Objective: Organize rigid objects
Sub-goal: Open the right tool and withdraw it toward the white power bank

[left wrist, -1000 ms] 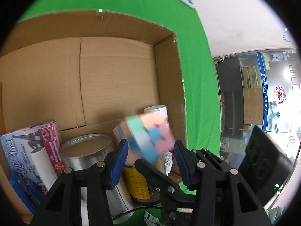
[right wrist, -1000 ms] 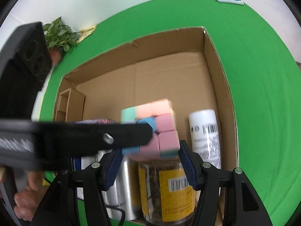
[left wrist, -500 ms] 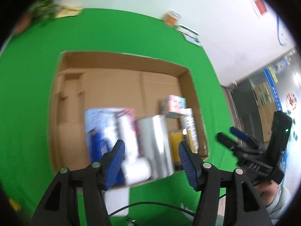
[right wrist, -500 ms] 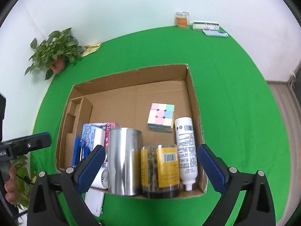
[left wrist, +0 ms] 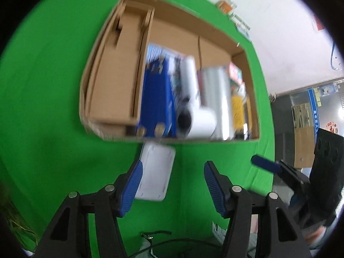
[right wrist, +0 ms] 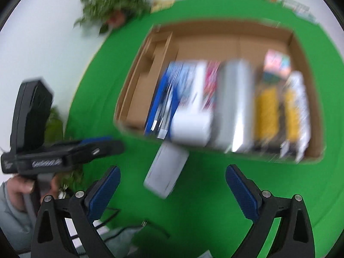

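From the left wrist, the left tool (left wrist: 173,181) hangs spread and empty over a green bench (left wrist: 47,86). A cardboard box (left wrist: 103,90) lies on it, holding a blue case (left wrist: 155,99), a white roll (left wrist: 200,118) and a silver can (left wrist: 217,99). A white flat box (left wrist: 157,172) lies on the cloth just outside the cardboard box's near wall. White wall rises beyond.

From the right wrist, blurred, the right tool (right wrist: 173,189) is spread, empty. A potted plant (right wrist: 114,8) stands beyond the cardboard box's far left corner.

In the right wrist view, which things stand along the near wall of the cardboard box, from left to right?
Blue item → white cylinder → silver can → yellow-labelled jar → white bottle.
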Action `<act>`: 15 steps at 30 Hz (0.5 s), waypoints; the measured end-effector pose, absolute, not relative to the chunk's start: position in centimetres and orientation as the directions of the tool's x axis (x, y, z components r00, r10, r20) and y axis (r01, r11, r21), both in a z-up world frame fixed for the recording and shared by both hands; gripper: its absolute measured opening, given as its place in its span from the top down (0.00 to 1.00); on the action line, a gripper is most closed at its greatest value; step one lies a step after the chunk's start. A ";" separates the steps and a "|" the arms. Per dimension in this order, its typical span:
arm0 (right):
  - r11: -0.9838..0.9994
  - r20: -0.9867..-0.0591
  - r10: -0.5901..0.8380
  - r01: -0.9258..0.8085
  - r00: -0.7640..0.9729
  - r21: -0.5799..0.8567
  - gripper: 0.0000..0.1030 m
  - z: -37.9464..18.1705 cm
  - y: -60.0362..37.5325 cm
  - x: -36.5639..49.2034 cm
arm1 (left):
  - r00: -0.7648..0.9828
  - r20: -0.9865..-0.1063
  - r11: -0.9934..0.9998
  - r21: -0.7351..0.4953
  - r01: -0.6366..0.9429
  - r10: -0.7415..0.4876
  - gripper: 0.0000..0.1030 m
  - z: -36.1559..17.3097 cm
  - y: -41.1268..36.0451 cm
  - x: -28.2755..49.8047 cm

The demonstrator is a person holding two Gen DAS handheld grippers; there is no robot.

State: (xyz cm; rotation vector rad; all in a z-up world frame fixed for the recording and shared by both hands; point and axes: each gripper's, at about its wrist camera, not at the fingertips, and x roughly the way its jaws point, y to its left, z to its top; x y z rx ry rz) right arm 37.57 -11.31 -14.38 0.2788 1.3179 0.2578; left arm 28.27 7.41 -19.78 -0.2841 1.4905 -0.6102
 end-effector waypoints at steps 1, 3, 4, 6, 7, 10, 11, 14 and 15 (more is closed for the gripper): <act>0.937 -0.916 0.346 -0.031 0.200 0.347 0.04 -15.1 -10.4 36.8 | -0.055 -0.833 0.811 -0.549 0.204 -0.550 0.43 -20.8 7.4 27.8; 0.936 -0.921 0.352 -0.049 0.167 0.349 0.04 -15.8 -9.2 35.4 | -0.090 -0.817 0.795 -0.576 0.189 -0.570 0.43 -22.6 7.3 27.2; 0.937 -0.924 0.348 -0.064 0.156 0.343 0.04 -16.0 -8.8 34.7 | -0.108 -0.810 0.791 -0.586 0.178 -0.576 0.43 -23.8 7.3 27.0; 0.944 -0.933 0.330 -0.078 0.144 0.321 0.04 -16.1 -8.5 33.8 | -0.129 -0.802 0.784 -0.597 0.168 -0.583 0.43 -25.6 7.0 26.8; 0.949 -0.938 0.315 -0.071 0.144 0.307 0.04 -16.1 -8.8 33.4 | -0.141 -0.803 0.787 -0.595 0.160 -0.579 0.43 -26.5 6.7 26.9; 0.958 -0.946 0.283 -0.011 0.155 0.285 0.04 -16.1 -11.1 32.7 | -0.153 -0.806 0.789 -0.592 0.165 -0.572 0.43 -28.2 5.6 27.0; 0.961 -0.950 0.269 0.014 0.161 0.275 0.04 -16.1 -11.7 32.4 | -0.148 -0.806 0.787 -0.591 0.178 -0.573 0.43 -28.4 5.2 26.9; 0.967 -0.954 0.233 0.060 0.188 0.248 0.04 -16.3 -13.4 31.7 | -0.145 -0.784 0.752 -0.620 0.222 -0.603 0.43 -27.9 4.4 26.6; 0.968 -0.954 0.225 0.066 0.199 0.242 0.04 -16.4 -13.6 31.4 | -0.210 -0.724 0.697 -0.689 0.197 -0.657 0.43 -28.3 3.9 26.2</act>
